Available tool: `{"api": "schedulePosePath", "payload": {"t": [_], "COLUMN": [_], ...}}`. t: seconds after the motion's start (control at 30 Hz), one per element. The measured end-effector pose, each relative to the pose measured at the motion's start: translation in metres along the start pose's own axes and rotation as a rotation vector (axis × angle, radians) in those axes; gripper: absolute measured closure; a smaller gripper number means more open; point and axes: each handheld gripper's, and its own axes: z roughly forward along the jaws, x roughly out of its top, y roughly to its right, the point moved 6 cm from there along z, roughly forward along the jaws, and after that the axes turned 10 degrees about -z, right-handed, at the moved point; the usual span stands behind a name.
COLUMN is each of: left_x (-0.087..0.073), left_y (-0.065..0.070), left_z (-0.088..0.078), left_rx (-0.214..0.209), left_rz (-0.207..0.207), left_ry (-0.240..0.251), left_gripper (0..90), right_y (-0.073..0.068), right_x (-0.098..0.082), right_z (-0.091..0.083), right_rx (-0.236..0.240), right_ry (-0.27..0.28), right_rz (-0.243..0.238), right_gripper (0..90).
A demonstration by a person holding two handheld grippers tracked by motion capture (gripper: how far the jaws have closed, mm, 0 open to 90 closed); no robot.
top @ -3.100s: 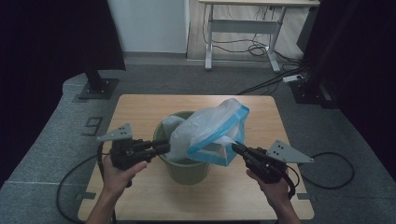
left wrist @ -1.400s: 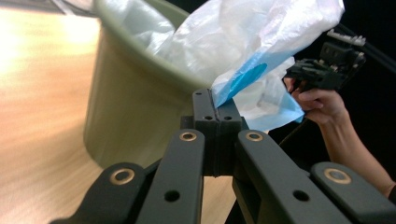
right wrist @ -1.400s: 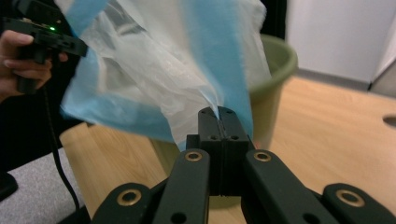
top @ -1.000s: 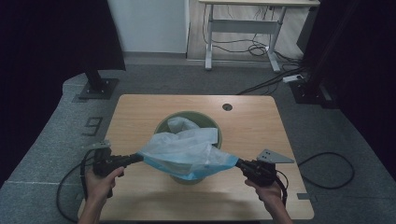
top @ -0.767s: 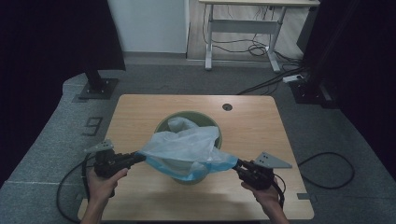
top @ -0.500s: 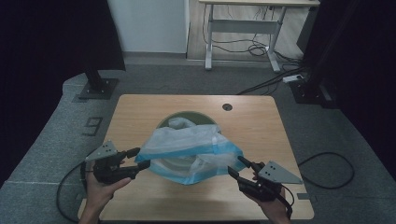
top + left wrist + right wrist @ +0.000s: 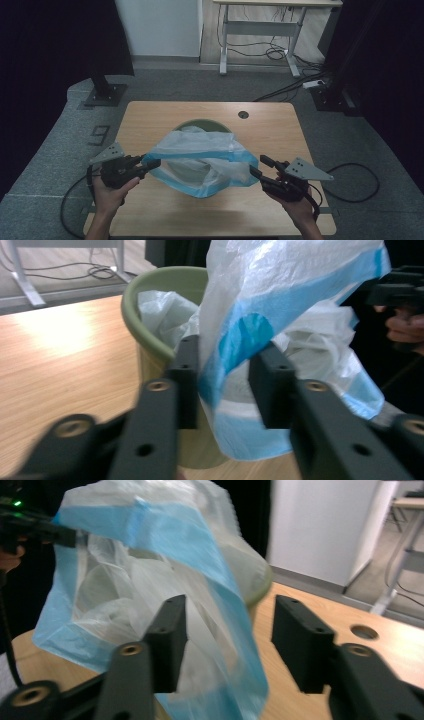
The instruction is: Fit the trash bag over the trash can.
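A clear plastic bag with a blue rim [image 7: 200,160] hangs spread over a green bin [image 7: 202,122] on the wooden table [image 7: 150,120]. My left gripper [image 7: 152,162] is at the bag's left edge. In the left gripper view the blue rim [image 7: 235,335] runs between its jaws [image 7: 225,365], which have just been closing but stand apart. My right gripper [image 7: 257,166] is at the bag's right edge. Its jaws [image 7: 230,615] have just closed a little and stay wide, and the bag's edge [image 7: 220,595] lies loose between them. A white liner [image 7: 165,310] fills the bin [image 7: 145,305].
A round cable hole [image 7: 243,114] is in the table's far right part. A cable [image 7: 350,185] loops on the grey floor at the right. A desk frame [image 7: 260,30] and black stands are beyond the table.
A second ago both grippers were shut on the bag, stretching it low over the bin. Both hands have since risen a little, their jaws have come apart, and the bag has slackened.
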Motion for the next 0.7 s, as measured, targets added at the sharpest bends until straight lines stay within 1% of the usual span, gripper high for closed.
{"api": "schedulePosePath", "payload": {"t": [0.07,0.1,0.13,0.17,0.2,0.23,0.27,0.3,0.37,0.4,0.43,0.47,0.5,0.53,0.6,0.7], "left_x": [0.002,0.002,0.003,0.004,0.005,0.006,0.007,0.008,0.010,0.010,0.012,0.013,0.014,0.015,0.016,0.018], "left_y": [0.000,-0.001,-0.002,-0.003,-0.006,-0.009,-0.014,-0.016,-0.023,-0.026,-0.030,-0.035,-0.039,-0.043,-0.051,-0.061], "left_z": [0.002,0.002,0.003,0.004,0.004,0.005,0.006,0.007,0.010,0.012,0.014,0.016,0.018,0.021,0.025,0.031], "left_rx": [-0.024,-0.028,-0.034,-0.037,-0.034,-0.031,-0.035,-0.037,-0.040,-0.034,-0.026,-0.015,-0.011,-0.008,-0.008,0.001], "left_rz": [-0.011,-0.015,-0.018,-0.023,-0.026,-0.033,-0.042,-0.046,-0.059,-0.065,-0.068,-0.073,-0.082,-0.092,-0.114,-0.137], "left_ry": [-0.019,-0.021,-0.021,-0.020,-0.014,-0.011,-0.012,-0.013,-0.020,-0.025,-0.029,-0.035,-0.040,-0.042,-0.053,-0.071], "left_gripper": [79.0,84.7,87.7,89.5,89.8,89.9,89.9,89.9,89.9,89.9,89.8,89.9,89.9,89.9,89.9,89.9], "right_y": [-0.002,-0.001,0.000,0.004,0.007,0.012,0.017,0.023,0.029,0.033,0.037,0.041,0.046,0.049,0.056,0.066], "right_x": [0.006,0.010,0.012,0.015,0.017,0.018,0.019,0.019,0.018,0.018,0.018,0.018,0.017,0.016,0.012,0.005], "right_z": [0.008,0.011,0.013,0.015,0.017,0.020,0.023,0.028,0.036,0.042,0.047,0.054,0.062,0.069,0.082,0.101], "right_rx": [0.018,0.024,0.025,0.020,0.023,0.030,0.030,0.030,0.029,0.029,0.025,0.016,0.005,0.004,-0.010,-0.022], "right_ry": [0.002,0.008,0.012,0.019,0.027,0.034,0.032,0.024,0.011,0.006,0.000,-0.010,-0.023,-0.027,-0.051,-0.073], "right_rz": [-0.046,-0.067,-0.076,-0.074,-0.057,-0.037,-0.026,-0.018,-0.012,-0.006,-0.002,-0.009,-0.005,0.002,-0.002,0.024], "right_gripper": [64.8,74.2,79.3,83.1,87.5,88.8,88.9,88.9,88.9,89.0,88.9,88.9,88.9,88.9,88.9,88.9]}}
